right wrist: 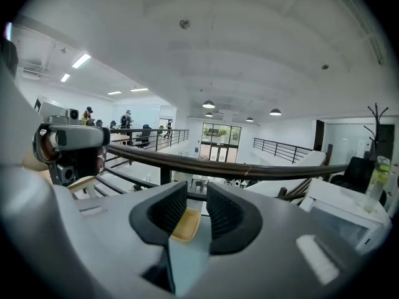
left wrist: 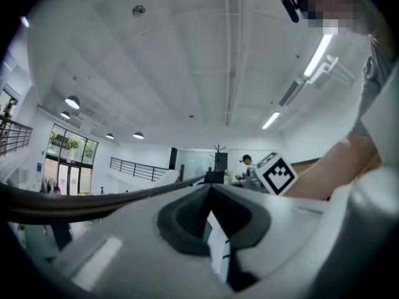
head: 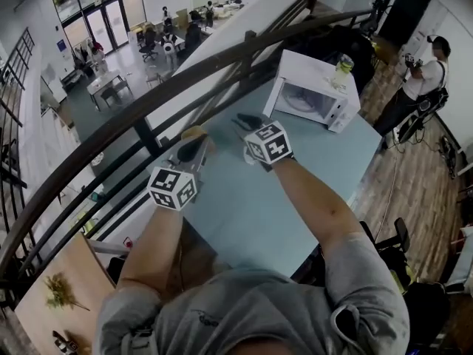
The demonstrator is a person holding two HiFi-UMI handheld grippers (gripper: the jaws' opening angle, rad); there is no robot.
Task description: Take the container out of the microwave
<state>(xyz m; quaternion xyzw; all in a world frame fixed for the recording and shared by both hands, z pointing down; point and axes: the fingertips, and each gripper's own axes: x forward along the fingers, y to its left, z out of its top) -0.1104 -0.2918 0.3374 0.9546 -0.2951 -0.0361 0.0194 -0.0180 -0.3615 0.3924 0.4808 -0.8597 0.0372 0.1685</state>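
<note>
A white microwave (head: 314, 95) stands at the far right end of the pale blue table (head: 259, 213); it also shows at the right edge of the right gripper view as a white box (right wrist: 340, 213). A shallow tan container (head: 196, 133) lies on the table near the railing. My left gripper (head: 194, 148) hovers just short of it, jaws together and empty. My right gripper (head: 245, 120) hangs over the table's middle, left of the microwave, jaws apart and holding nothing. Between its pads, farther off, the tan container (right wrist: 185, 224) shows on the table.
A dark curved railing (head: 222, 58) runs along the table's far edge, with a drop to a lower floor behind it. A clear bottle (head: 342, 71) stands on the microwave. A person (head: 425, 80) stands beyond the table's right end, and a dark chair (head: 392, 239) sits at the right.
</note>
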